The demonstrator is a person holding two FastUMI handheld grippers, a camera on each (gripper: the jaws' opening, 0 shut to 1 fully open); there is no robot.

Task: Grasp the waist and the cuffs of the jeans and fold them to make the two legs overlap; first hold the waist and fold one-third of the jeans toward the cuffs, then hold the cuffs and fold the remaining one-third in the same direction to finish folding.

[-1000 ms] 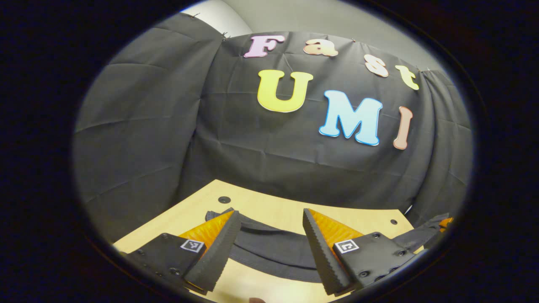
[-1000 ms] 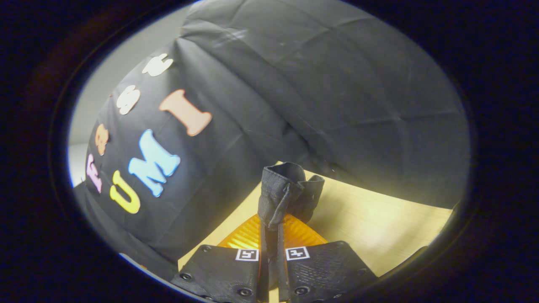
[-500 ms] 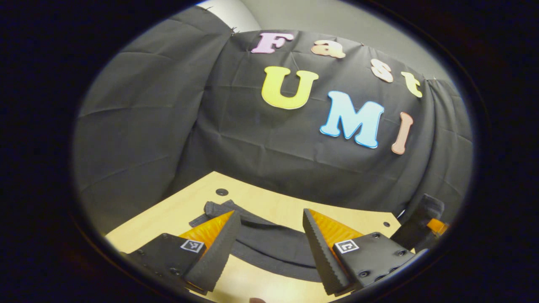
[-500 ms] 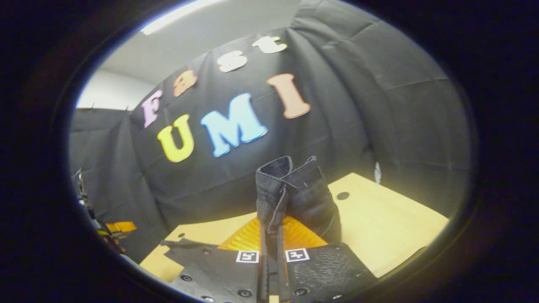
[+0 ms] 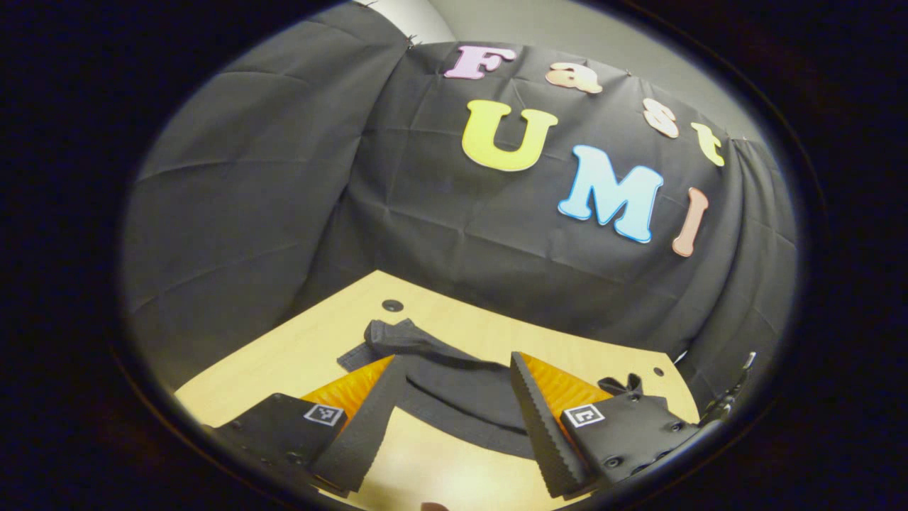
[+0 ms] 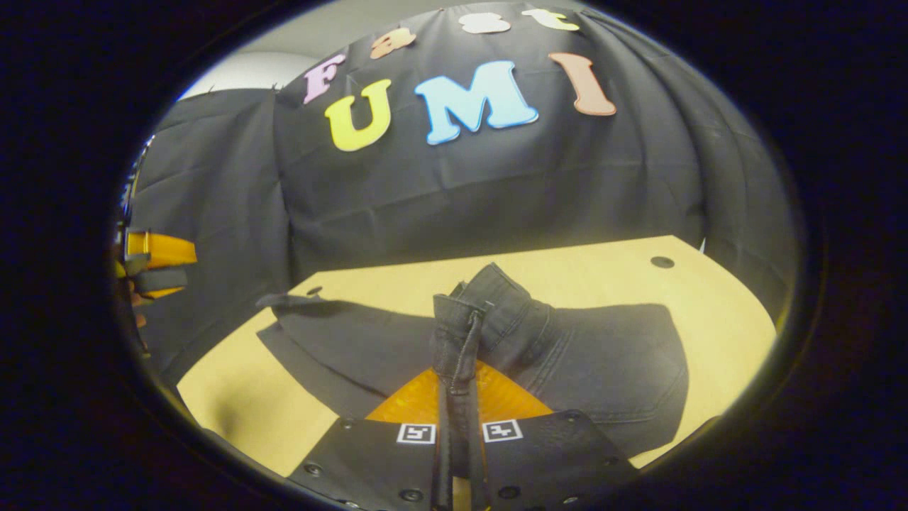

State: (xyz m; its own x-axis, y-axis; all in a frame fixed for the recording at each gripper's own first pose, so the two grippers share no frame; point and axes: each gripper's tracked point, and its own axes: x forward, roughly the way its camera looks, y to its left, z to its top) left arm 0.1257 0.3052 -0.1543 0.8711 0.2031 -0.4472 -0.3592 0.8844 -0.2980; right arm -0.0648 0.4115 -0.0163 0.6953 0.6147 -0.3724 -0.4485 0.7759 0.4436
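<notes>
**Denim pinched at the waist, fold under way**

Denim, dark and stiff, fills the closed fingers of the right gripper (image 6: 457,397): both press on a bunched piece of waistband with a belt loop, which stands up between them in the right gripper view. From that pinch the dark grey-black jeans (image 6: 603,362) spread outward across the pale wooden table (image 6: 716,284), the seat and a back pocket flat to one side, a leg panel running off to the other.

The left gripper (image 5: 457,419) holds nothing; its fingers stand well apart just above the table, with a folded, dark end of the jeans lying beyond them (whether that end is the cuffs I cannot tell). It also appears far off at the edge of the right gripper view.

My judgement: the legs look already overlapped, and the waist-toward-cuffs fold is in hand but not laid down. Releasing it flat, then the cuff-side third, remains.
</notes>
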